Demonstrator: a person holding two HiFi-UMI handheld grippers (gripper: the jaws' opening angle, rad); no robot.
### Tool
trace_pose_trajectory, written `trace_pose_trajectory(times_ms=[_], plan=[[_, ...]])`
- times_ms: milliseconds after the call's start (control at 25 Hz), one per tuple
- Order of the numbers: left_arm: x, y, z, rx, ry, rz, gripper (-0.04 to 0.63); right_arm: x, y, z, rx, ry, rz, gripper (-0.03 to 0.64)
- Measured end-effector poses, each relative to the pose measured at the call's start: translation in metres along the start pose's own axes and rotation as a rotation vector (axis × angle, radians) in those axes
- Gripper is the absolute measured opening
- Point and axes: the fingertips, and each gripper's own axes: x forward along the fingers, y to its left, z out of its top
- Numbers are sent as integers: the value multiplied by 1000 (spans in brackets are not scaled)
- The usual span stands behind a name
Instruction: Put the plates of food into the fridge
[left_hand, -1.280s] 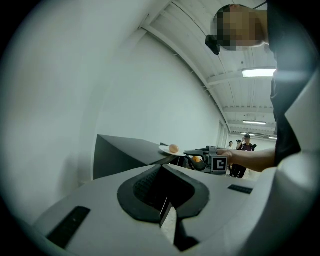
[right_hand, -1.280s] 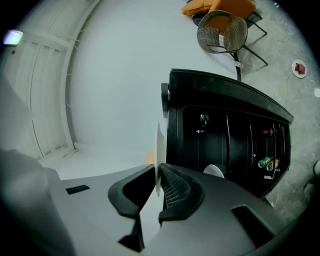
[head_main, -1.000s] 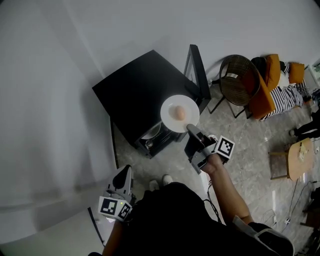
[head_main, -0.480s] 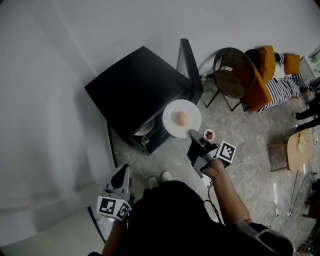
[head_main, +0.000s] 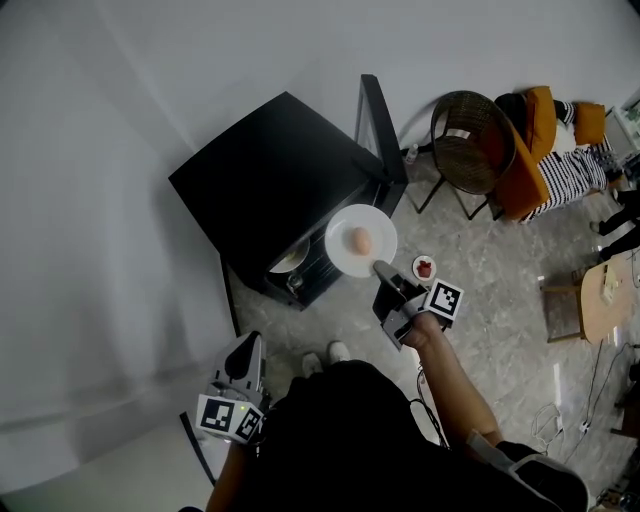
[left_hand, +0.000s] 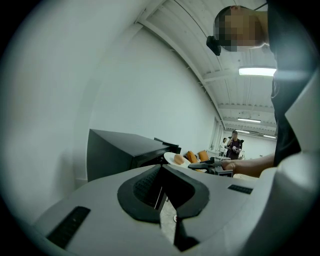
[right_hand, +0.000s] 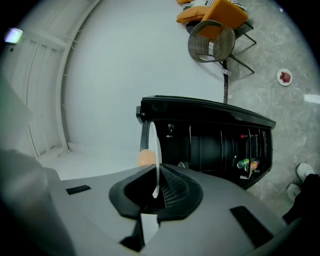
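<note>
A white plate (head_main: 360, 240) with a round orange-brown piece of food (head_main: 361, 241) hangs in front of the open black fridge (head_main: 270, 170), beside its open door (head_main: 382, 135). My right gripper (head_main: 380, 268) is shut on the plate's near rim; its jaws have just been closing on that rim. In the right gripper view the plate (right_hand: 157, 155) is edge-on between the jaws of the right gripper (right_hand: 156, 192), with the food (right_hand: 145, 158) to its left. Another plate (head_main: 291, 261) lies inside the fridge. My left gripper (head_main: 247, 345) hangs low at the left, shut and holding nothing.
A small plate with red food (head_main: 424, 267) lies on the stone floor right of the held plate. A wicker chair (head_main: 470, 150) and an orange seat (head_main: 540, 150) stand behind it, a small wooden table (head_main: 605, 300) at the right. Bottles (right_hand: 247, 163) sit in the fridge.
The right gripper has sunk with the plate in front of the fridge opening. The small plate with red food has come into view on the floor. The left gripper has hardly shifted.
</note>
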Motion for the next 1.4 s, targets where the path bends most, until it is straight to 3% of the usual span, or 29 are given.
trace_pose_trajectory(times_ms=[640,1400], plan=[[-4,-19,19,19,13,30,23,11,-42,4,7,60,-99,34],[4,18,20,-5,15,115,23,98,-78,18,28,87,-162,34]])
